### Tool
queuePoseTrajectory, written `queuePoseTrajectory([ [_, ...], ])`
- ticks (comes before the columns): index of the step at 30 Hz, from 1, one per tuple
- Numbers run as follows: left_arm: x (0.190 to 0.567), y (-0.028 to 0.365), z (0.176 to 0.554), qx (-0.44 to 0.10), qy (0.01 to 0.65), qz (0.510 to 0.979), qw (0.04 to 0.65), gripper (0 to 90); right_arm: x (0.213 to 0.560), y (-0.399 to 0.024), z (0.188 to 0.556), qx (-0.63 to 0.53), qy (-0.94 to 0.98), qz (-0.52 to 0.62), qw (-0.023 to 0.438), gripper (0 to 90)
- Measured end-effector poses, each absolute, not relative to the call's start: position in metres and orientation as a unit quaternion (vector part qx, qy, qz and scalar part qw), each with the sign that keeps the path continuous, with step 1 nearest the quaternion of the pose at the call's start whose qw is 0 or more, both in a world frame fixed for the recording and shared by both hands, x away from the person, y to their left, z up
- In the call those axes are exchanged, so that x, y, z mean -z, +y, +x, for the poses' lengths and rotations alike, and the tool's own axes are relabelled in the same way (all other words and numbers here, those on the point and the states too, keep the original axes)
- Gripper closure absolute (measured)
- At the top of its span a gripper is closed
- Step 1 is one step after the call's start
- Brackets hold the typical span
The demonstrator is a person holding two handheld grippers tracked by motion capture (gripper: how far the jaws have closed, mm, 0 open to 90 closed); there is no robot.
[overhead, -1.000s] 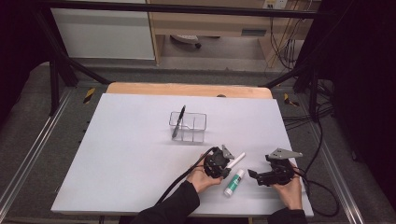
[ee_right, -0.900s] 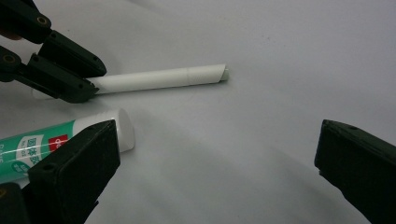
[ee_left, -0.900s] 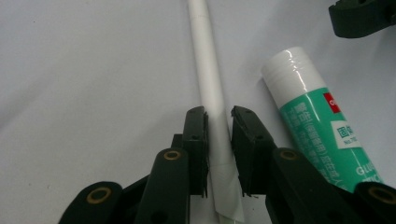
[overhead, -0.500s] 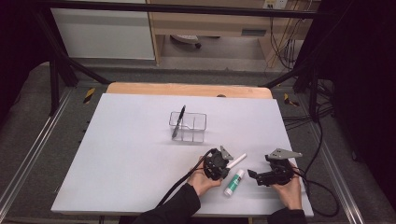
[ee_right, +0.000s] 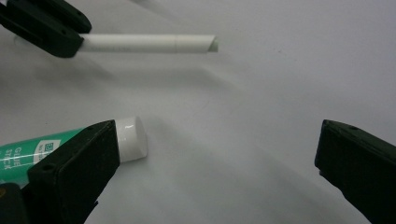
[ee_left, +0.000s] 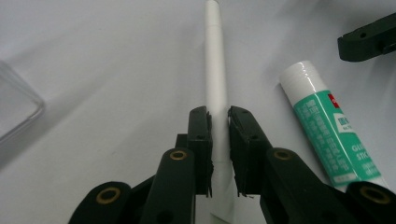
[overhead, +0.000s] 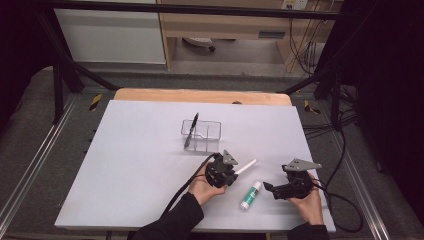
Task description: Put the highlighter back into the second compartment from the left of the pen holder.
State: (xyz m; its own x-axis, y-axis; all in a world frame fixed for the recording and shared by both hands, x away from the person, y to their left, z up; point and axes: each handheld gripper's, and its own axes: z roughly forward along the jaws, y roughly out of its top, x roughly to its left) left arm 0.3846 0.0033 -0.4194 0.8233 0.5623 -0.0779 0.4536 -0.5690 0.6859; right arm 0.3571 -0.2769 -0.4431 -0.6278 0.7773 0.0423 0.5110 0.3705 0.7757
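My left gripper is shut on a white pen, which sticks out forward past the fingertips and hangs just above the white table. In the right gripper view the same pen lies level at the top, with the left gripper on its end. A green and white glue stick lies flat between the two hands. My right gripper stands open and low, and the glue stick's white cap shows just past its left jaw, with no pad pressing on it.
A clear plastic organizer box stands mid-table with a black pen leaning in its left compartment. The white table sheet spreads wide to the left. Cables trail from both grippers toward the near edge.
The left gripper has moved a little to the left and up with the white pen. The right gripper and the glue stick have stayed put.
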Motion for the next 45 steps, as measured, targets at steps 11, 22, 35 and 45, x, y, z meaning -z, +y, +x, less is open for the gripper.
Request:
queuePoseTrajectory([
  [11,0.417,0.065,0.382,-0.081,0.291,0.886,0.353,77.8,0.432,-0.245,0.354,-0.359,0.829,0.383,0.194,0.4],
  [22,0.414,0.096,0.378,-0.081,0.287,0.893,0.338,77.9,0.420,-0.215,0.352,-0.360,0.851,0.326,0.201,0.6],
  [35,0.404,0.120,0.377,-0.081,0.268,0.909,0.309,77.9,0.414,-0.163,0.355,-0.327,0.886,0.241,0.225,1.5],
  [45,0.390,0.127,0.378,-0.079,0.254,0.916,0.302,77.8,0.406,-0.123,0.355,-0.305,0.905,0.177,0.237,1.9],
])
